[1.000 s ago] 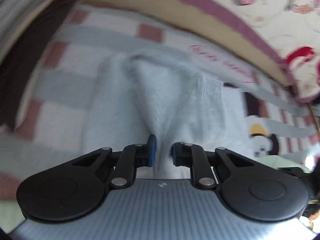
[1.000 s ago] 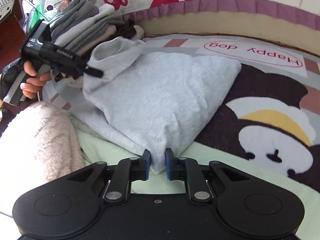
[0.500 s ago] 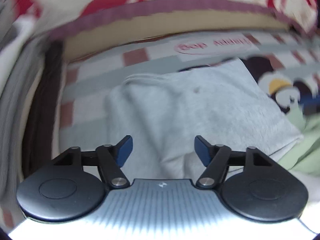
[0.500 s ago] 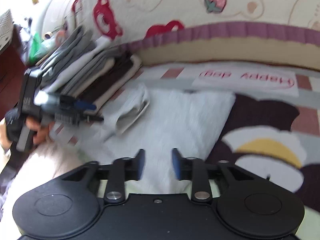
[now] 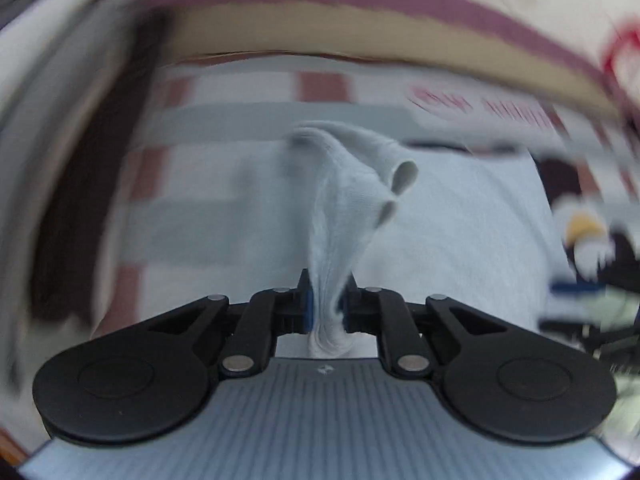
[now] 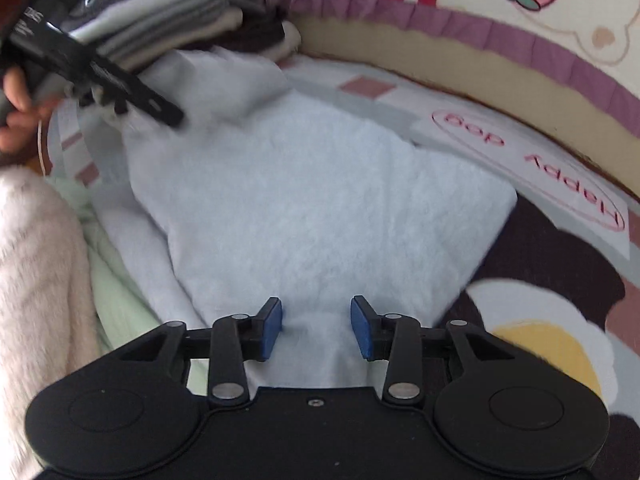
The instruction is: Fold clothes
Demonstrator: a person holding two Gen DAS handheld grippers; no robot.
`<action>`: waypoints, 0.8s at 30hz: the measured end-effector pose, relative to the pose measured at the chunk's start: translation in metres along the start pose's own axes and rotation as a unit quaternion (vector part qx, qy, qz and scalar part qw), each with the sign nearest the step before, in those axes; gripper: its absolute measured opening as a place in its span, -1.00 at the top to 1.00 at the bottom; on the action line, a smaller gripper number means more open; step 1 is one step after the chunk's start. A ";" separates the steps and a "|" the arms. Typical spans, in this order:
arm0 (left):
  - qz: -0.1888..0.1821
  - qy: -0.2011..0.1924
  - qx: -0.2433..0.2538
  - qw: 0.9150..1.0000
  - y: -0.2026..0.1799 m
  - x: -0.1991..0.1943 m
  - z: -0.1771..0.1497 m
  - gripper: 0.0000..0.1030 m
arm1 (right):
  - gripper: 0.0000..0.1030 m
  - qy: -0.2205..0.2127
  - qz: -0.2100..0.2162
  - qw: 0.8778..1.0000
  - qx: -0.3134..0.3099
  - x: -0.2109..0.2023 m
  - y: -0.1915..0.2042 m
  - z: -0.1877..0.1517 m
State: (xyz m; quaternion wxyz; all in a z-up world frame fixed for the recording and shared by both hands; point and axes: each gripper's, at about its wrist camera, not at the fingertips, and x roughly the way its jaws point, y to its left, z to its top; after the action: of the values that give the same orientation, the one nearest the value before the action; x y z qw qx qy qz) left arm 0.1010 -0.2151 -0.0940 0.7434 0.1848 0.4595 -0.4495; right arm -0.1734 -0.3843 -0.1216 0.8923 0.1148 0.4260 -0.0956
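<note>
A pale blue-grey fleece garment [image 6: 304,208] lies spread on the bed blanket. In the left wrist view, one bunched sleeve [image 5: 344,184] of it rises from the cloth into my left gripper [image 5: 326,304]. Its jaws are closing, and the pads press on the bunch. The right wrist view shows that left gripper [image 6: 160,110] at the garment's far left edge, held by a hand [image 6: 16,92]. My right gripper [image 6: 316,326] hovers over the garment's near edge. Its jaws are opening, the blue pads [image 6: 270,328] stand apart, and the cloth lies under them ungripped.
A stack of folded grey and dark clothes [image 6: 168,12] sits at the back left. A fuzzy pink cloth [image 6: 36,280] and a pale green cloth [image 6: 116,292] lie at the left. A padded bumper with purple trim [image 6: 480,80] bounds the far side. The dog-print blanket [image 6: 560,300] extends right.
My left gripper opened over the garment, then closed on a bunched sleeve. My right gripper let go of the near corner and opened, and the garment now lies flatter.
</note>
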 end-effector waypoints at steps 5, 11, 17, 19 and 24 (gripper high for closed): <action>0.017 0.034 -0.093 0.995 0.048 0.007 -0.037 0.77 | 0.12 0.007 0.010 1.000 0.025 -0.004 -0.012 -0.006; 0.004 0.020 -0.116 0.993 0.063 -0.004 -0.042 0.53 | 0.05 -0.005 0.022 0.996 0.082 -0.019 -0.040 0.006; 0.000 -0.043 -0.065 0.997 0.040 -0.008 -0.005 -0.08 | -0.33 -0.044 0.034 0.961 0.270 -0.009 -0.122 0.022; -0.008 -0.057 -0.052 0.997 0.033 0.004 0.008 -0.17 | -0.33 -0.041 0.031 0.954 0.295 0.008 -0.135 0.024; 0.036 -0.070 -0.021 0.997 0.035 0.054 0.035 -0.18 | -0.33 -0.075 0.049 0.940 0.331 0.036 -0.149 0.029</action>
State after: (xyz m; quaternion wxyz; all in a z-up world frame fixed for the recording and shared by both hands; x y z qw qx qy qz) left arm 0.1574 -0.2477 -0.1269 0.7930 0.1532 0.4092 -0.4246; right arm -0.1704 -0.5378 -0.1506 0.8371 0.4163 0.2959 -0.1959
